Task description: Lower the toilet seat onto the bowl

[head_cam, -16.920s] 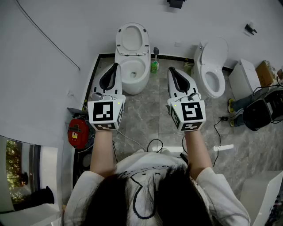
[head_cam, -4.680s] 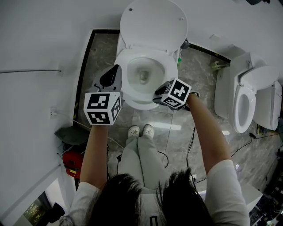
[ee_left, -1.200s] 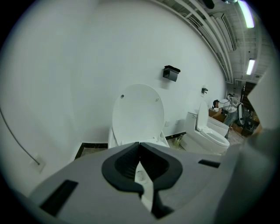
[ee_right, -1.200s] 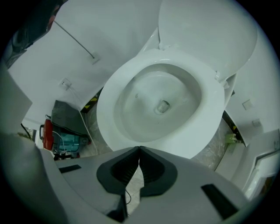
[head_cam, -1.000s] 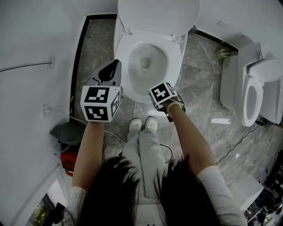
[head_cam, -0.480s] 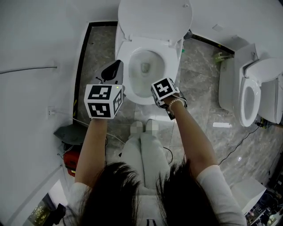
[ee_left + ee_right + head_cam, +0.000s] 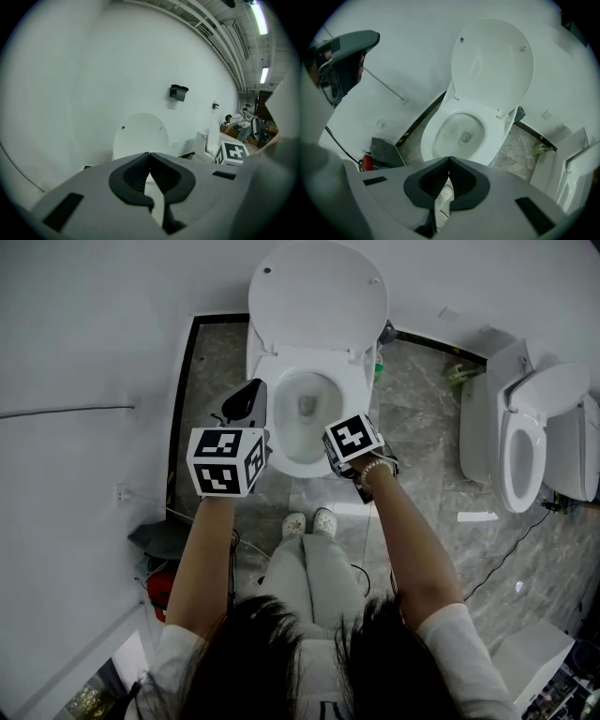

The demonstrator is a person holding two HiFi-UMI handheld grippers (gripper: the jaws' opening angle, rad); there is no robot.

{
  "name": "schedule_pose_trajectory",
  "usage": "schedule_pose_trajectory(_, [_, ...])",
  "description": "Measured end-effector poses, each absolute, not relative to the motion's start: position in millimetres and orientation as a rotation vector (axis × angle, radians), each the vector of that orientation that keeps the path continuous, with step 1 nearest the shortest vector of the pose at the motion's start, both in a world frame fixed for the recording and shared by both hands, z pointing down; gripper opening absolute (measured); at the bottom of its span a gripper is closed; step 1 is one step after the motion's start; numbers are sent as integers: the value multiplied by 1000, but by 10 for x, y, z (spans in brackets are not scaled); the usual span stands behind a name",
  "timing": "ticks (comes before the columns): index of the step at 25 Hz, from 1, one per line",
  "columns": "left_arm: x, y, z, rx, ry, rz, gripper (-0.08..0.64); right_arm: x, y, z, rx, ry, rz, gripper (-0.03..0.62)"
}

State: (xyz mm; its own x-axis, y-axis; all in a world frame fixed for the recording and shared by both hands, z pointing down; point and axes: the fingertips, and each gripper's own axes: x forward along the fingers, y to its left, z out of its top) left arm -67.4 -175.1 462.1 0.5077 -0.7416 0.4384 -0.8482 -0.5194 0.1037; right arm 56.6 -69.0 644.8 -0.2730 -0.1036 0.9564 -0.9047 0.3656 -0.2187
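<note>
Over the front of the toilet: left gripper [image 7: 149,154] closed tight on nothing, right gripper [image 7: 449,159] likewise pinched shut and empty, aimed steeply down at the bowl. Touching neither seat nor rim, clear above both.

Just beyond: toilet seat [image 7: 354,382] lying flat on the bowl [image 7: 298,465], ring down all round as far as can be seen. Behind it, lid [image 7: 319,292] upright against the wall.

Looks done, then: seat lowered, nothing plainly left but to draw away.

Inside the bowl, only a little water at the drain [image 7: 307,407], with no object to be seen. Off to the right, well apart: second toilet [image 7: 520,486] with its cover raised, seemingly empty too.
</note>
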Motion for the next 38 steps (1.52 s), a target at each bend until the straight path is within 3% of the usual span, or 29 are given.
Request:
schedule_pose_trajectory(14, [-348,-1719,3764,2544,-1322,458,9,791,-884,5480,1051,-1809,981,26])
schedule_pose_trajectory(38, [-544,-1537,2628,2550,-1450,196,10,729,-1061,3862,1191,-2049,715,27])
